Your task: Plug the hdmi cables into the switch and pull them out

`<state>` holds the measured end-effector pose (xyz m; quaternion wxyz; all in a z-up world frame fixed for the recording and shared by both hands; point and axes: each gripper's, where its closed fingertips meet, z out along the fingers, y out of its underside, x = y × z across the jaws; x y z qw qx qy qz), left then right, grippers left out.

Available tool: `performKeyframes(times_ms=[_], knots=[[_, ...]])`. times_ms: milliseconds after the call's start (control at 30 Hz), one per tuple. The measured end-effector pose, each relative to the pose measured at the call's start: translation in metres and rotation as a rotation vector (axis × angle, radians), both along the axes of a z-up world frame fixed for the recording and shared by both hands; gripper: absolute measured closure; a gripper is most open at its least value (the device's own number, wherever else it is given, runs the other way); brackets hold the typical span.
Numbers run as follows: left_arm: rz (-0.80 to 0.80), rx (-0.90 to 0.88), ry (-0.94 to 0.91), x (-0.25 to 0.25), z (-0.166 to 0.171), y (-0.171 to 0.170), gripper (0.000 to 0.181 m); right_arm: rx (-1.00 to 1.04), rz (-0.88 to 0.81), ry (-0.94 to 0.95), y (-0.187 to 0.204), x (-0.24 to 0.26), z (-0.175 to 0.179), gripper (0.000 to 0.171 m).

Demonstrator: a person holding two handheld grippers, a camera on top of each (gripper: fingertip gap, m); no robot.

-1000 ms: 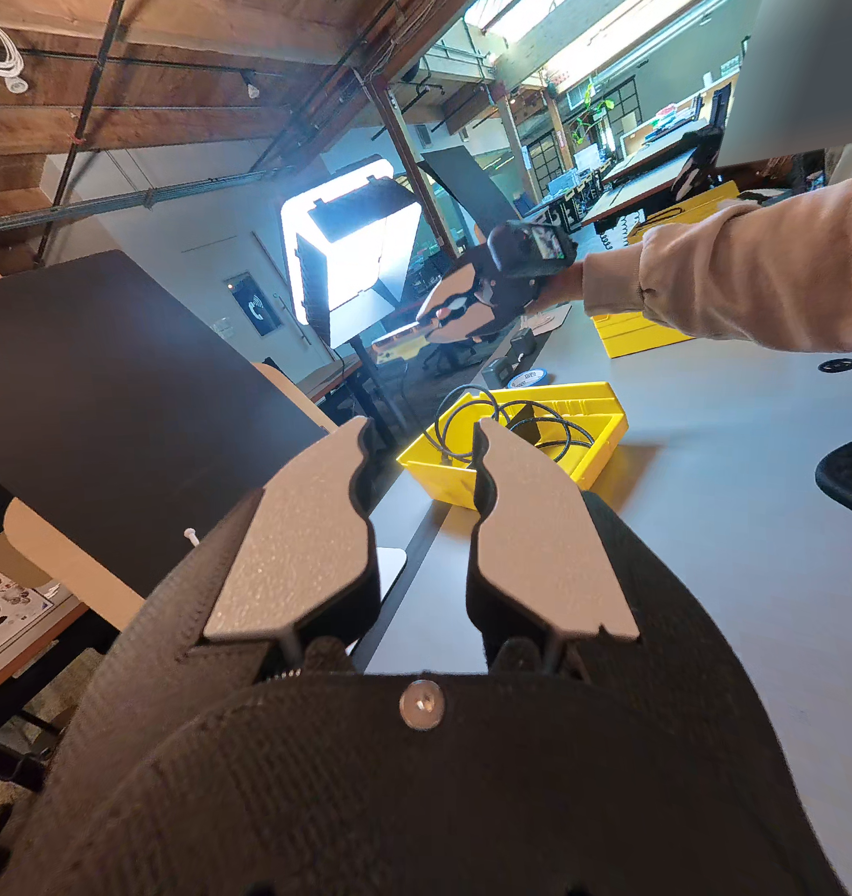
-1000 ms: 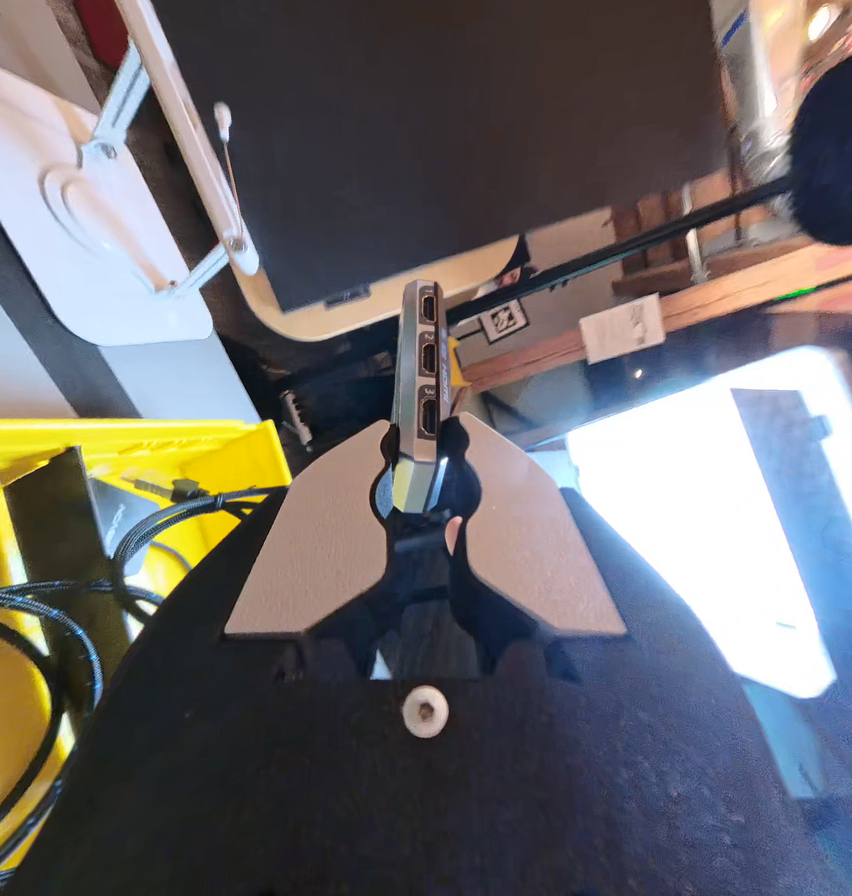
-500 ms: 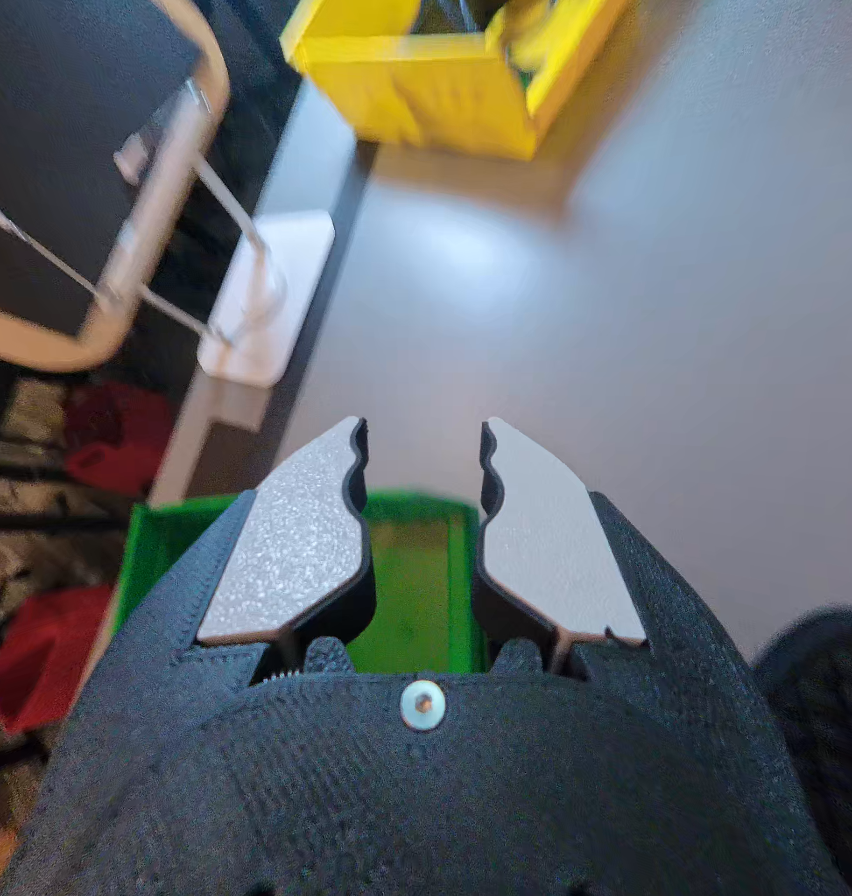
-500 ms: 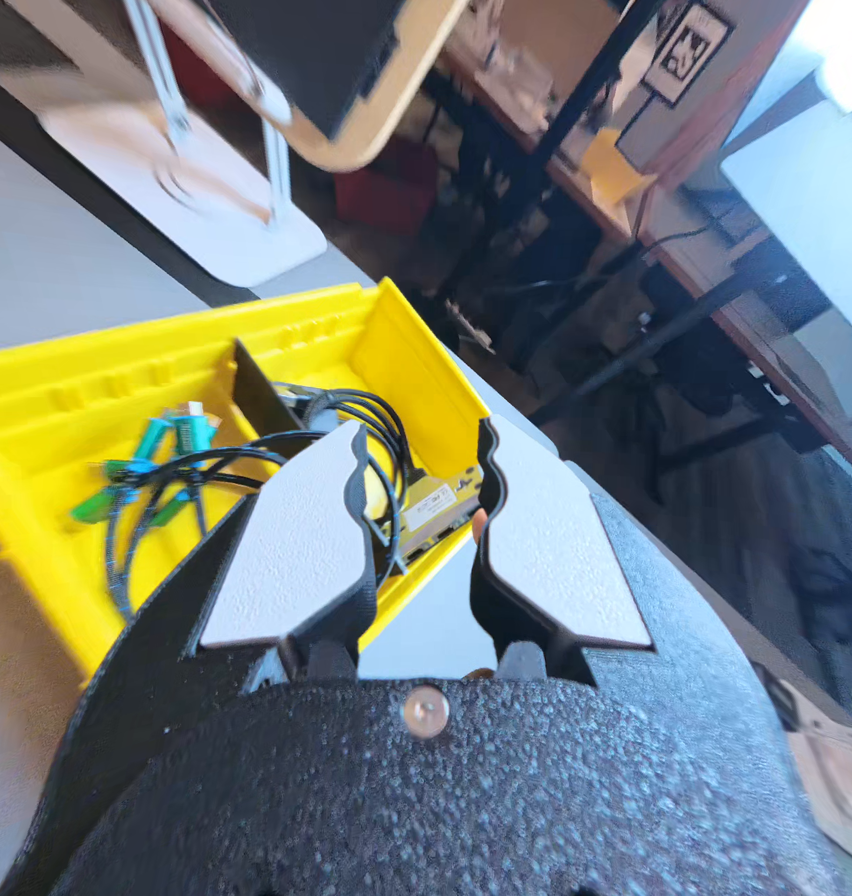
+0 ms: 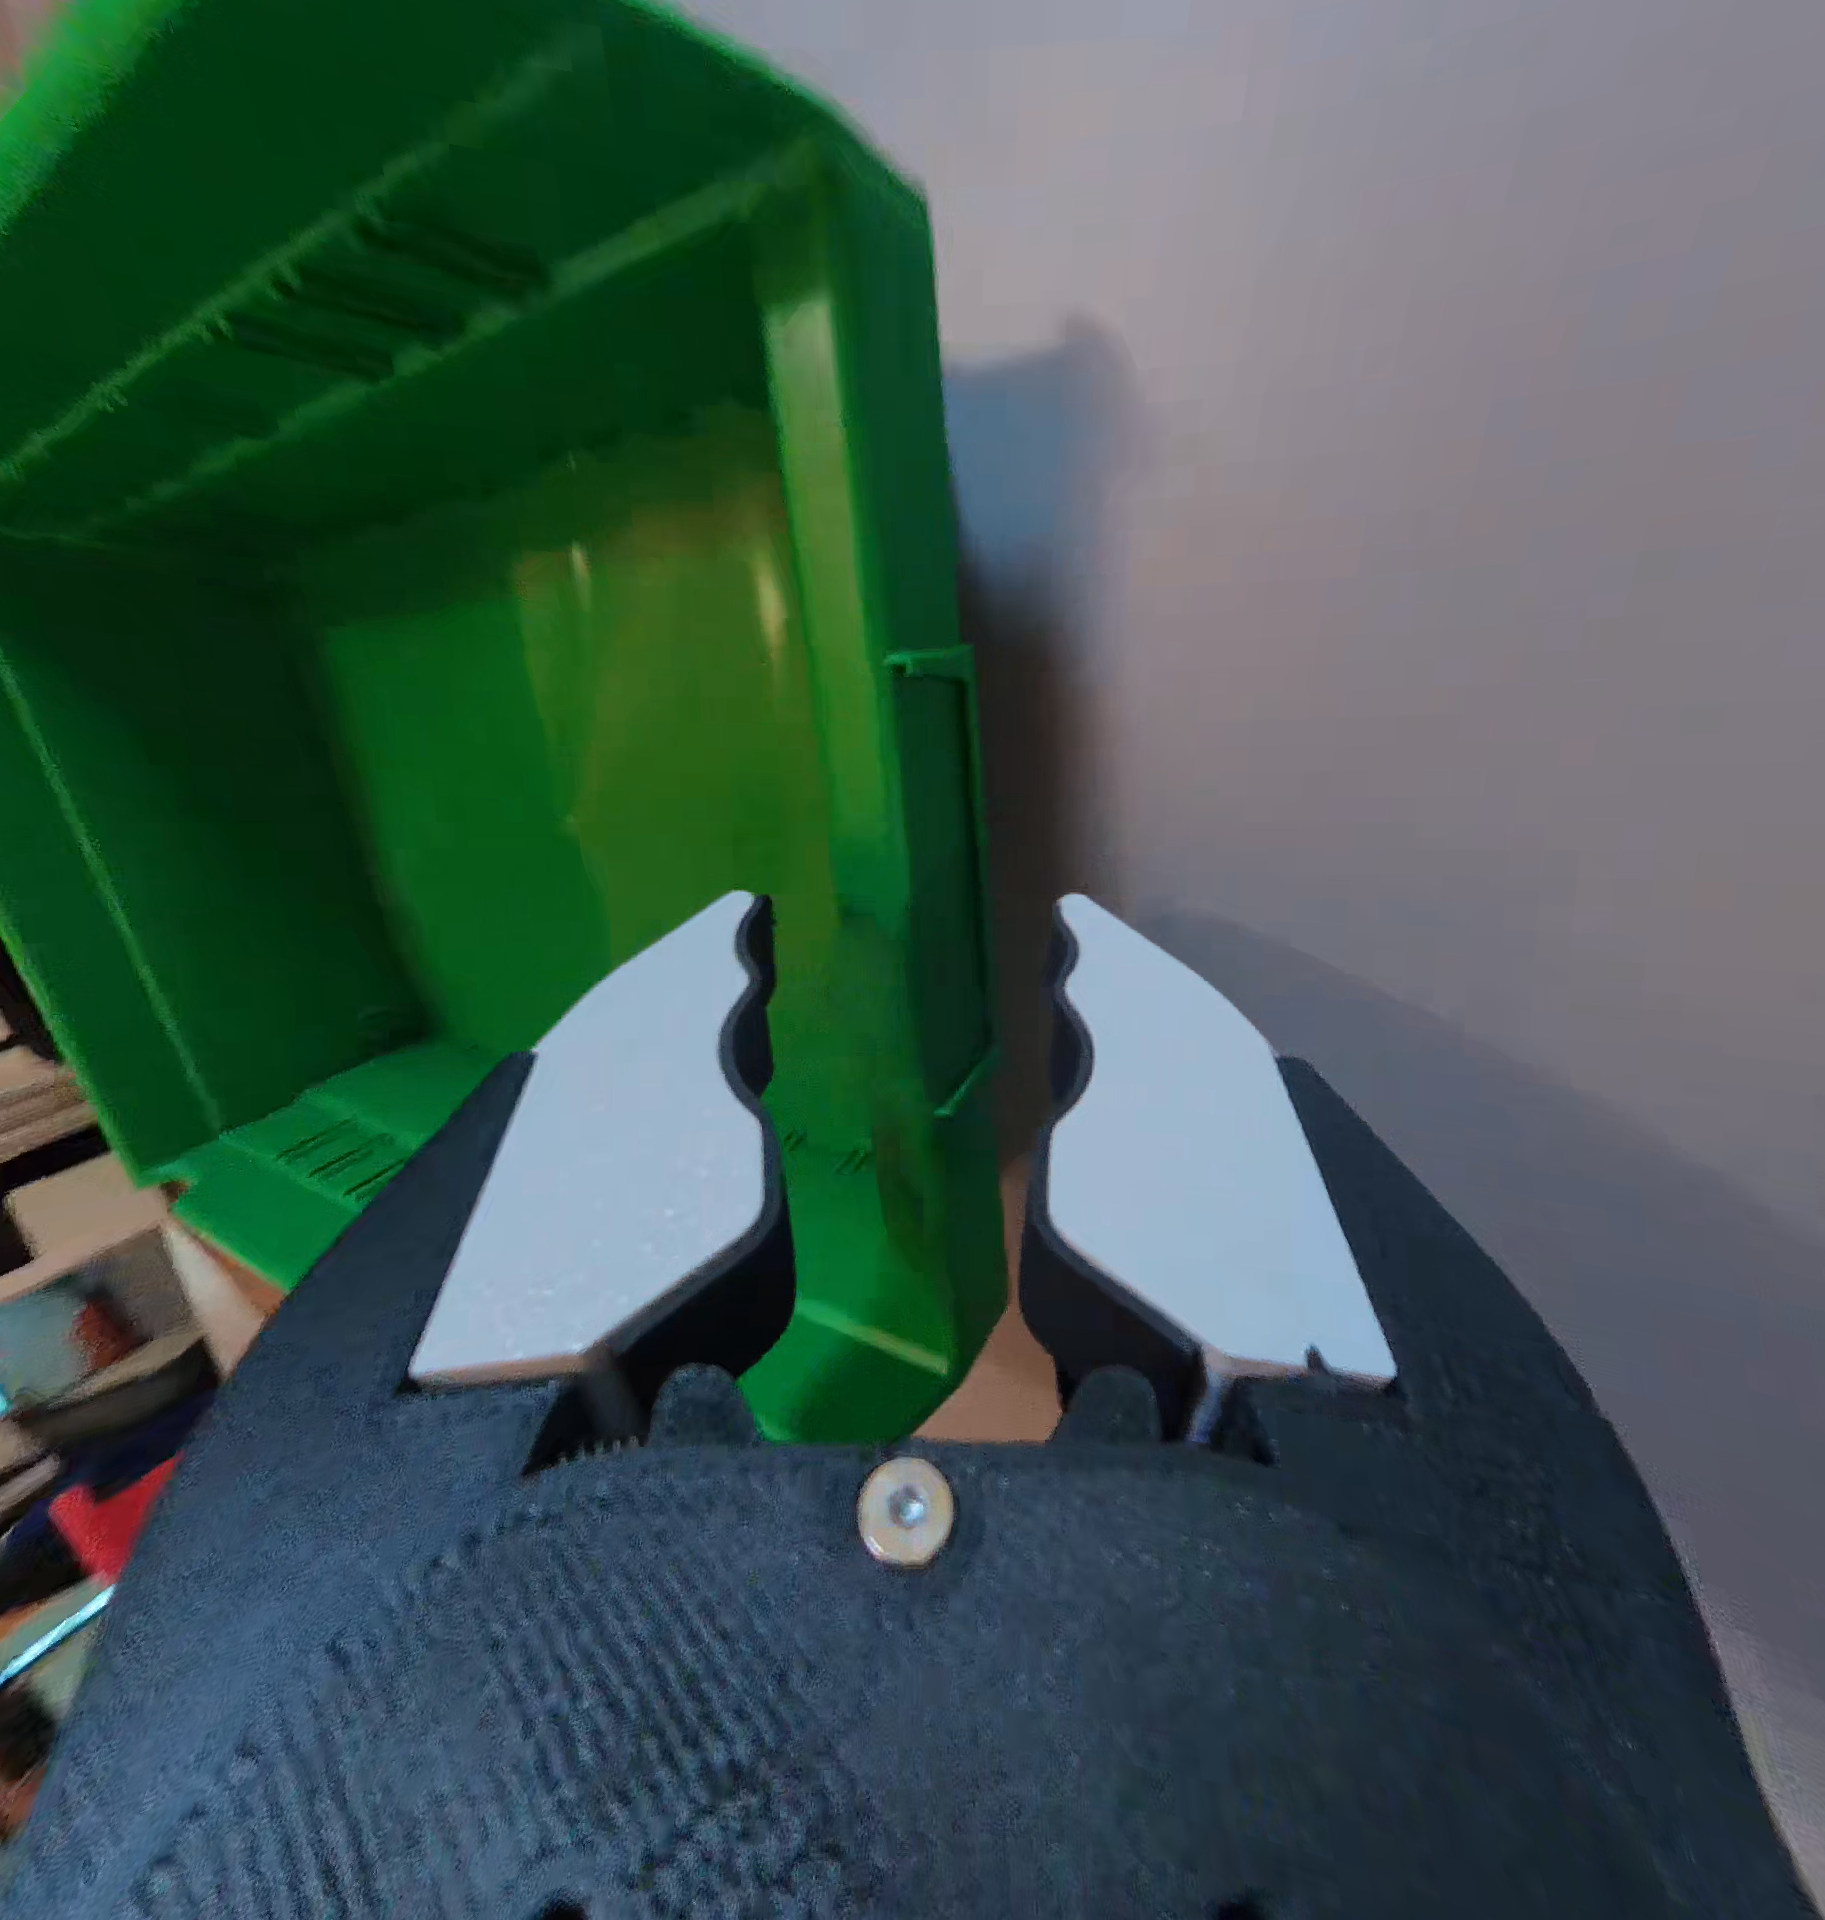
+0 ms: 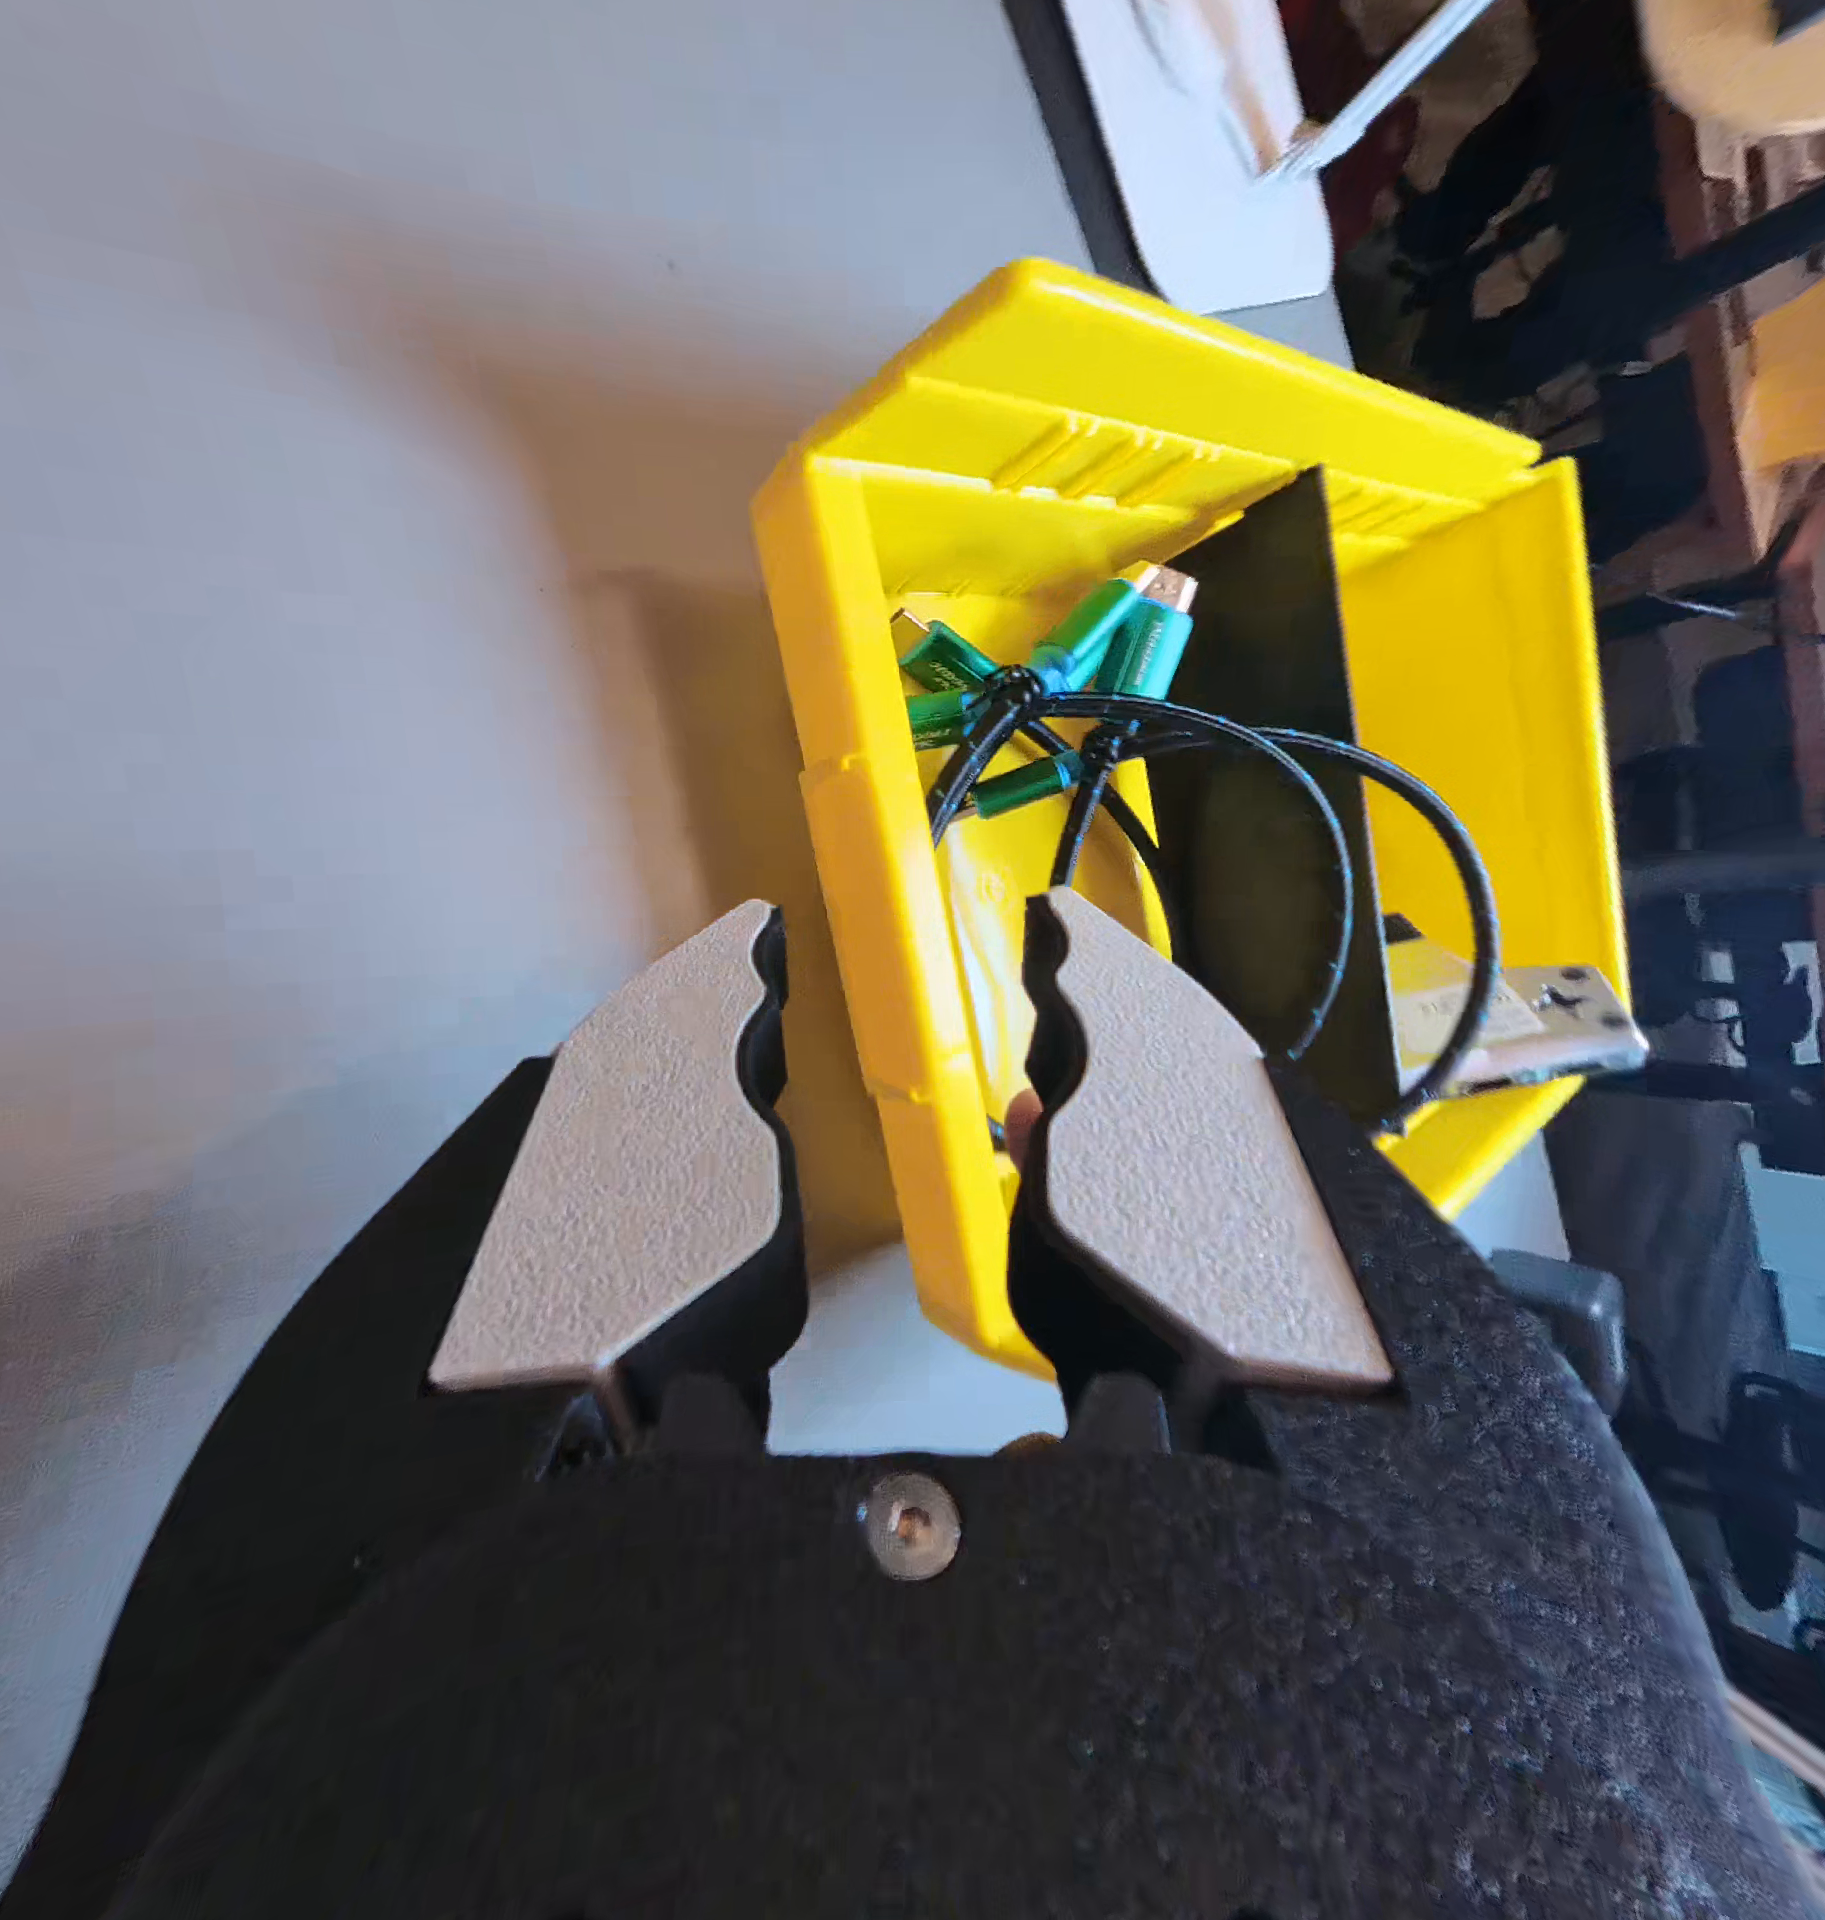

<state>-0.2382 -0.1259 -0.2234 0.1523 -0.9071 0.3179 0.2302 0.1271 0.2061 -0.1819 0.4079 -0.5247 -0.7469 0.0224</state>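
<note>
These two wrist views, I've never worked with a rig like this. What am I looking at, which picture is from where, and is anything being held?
There is no robot arm here: a person holds a pair of tongs in each hand, and each pair has a camera that looks forward along its two fingers. The grey plates at the bottom of each picture are those fingers.

The left wrist view shows the left tongs, open and empty, over a green bin that looks empty, on a pale table.

The right wrist view shows the right tongs, also open and empty, near the side wall of a yellow bin. A dark divider splits it. One side holds black HDMI cables with green plugs; the silver switch lies at the far end of the other.

So nothing is held now.
</note>
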Motion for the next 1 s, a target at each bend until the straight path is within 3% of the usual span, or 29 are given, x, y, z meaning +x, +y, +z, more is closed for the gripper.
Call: performKeyframes(times_ms=[100,167,200,233,333,467,600,700,767,867,933,1000], knots=[[0.025,-0.074,-0.027,-0.004,-0.019,0.0,0.129,0.044,0.018,-0.085,0.011,-0.022,-0.02,0.126],[-0.003,-0.066,0.018,-0.01,-0.024,0.006,0.151,0.058,0.042,-0.153,0.015,-0.033,-0.034,0.129],[-0.024,-0.062,0.028,-0.009,-0.024,0.009,0.151,0.067,0.068,-0.168,0.015,-0.039,-0.039,0.134],[-0.038,-0.048,0.005,-0.002,-0.024,0.012,0.151,0.064,0.104,-0.172,0.011,-0.043,-0.044,0.142],[-0.127,-0.018,-0.039,0.033,-0.024,0.018,0.151,0.124,0.153,-0.182,0.0,-0.046,-0.043,0.142],[-0.27,0.009,-0.024,0.081,-0.024,0.025,0.15,0.166,0.23,-0.185,-0.041,-0.035,-0.043,0.142],[-0.392,0.068,0.029,0.115,-0.02,0.057,0.147,0.181,0.271,-0.134,-0.091,-0.023,-0.039,0.141],[-0.459,0.183,0.1,0.128,-0.007,0.091,0.144,-0.133,0.262,0.166,-0.147,-0.02,-0.002,0.139],[-0.44,0.265,0.089,0.131,0.004,0.106,0.145,-0.293,0.191,0.395,-0.159,-0.006,0.037,0.138],[-0.359,0.403,-0.136,0.155,0.023,0.11,0.143,-0.208,-0.078,0.663,-0.116,0.05,0.075,0.138],[-0.319,0.506,-0.411,0.195,0.04,0.103,0.144,-0.15,-0.301,0.774,-0.081,0.1,0.079,0.138],[-0.257,0.56,-0.664,0.234,0.055,0.097,0.142,-0.225,-0.438,0.798,-0.062,0.132,0.062,0.134]])
